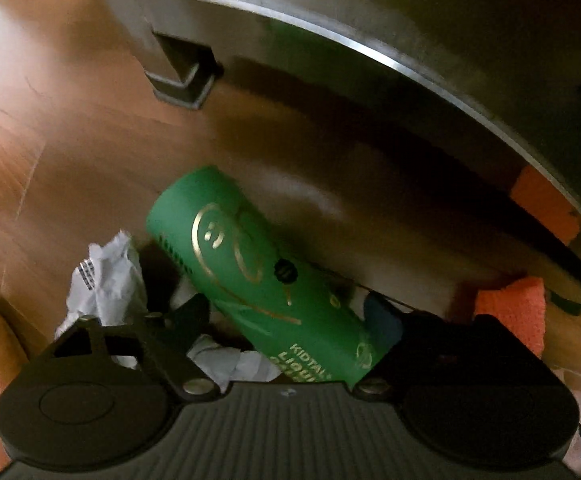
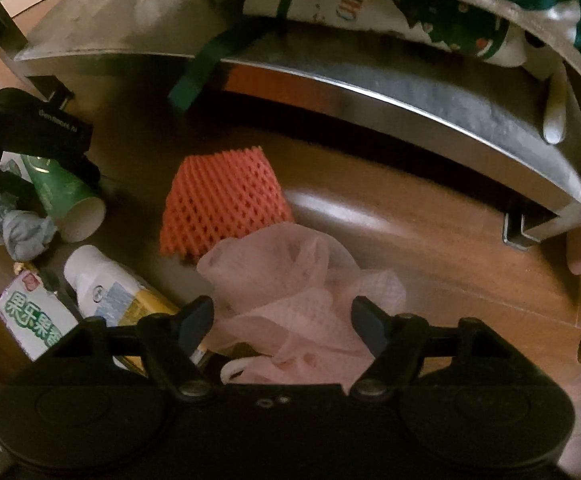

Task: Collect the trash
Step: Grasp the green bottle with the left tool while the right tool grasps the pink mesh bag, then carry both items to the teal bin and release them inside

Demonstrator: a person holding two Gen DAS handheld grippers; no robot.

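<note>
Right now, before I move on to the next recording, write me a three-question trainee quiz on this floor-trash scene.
1. True or false: the green paper cup lies on its side between the left gripper's fingers.
2. What sits between the right gripper's fingers? A) pink tissue B) orange foam net C) white bottle
3. Fill in: the trash lies on a wooden ____.

Key: 1 true; 2 A; 3 floor.

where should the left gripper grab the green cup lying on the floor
Across the middle of the green cup, from straight above. It lies on its side, slanting between the left gripper fingers, so its round wall gives two opposite faces; the open mouth end would likely crush.
</note>
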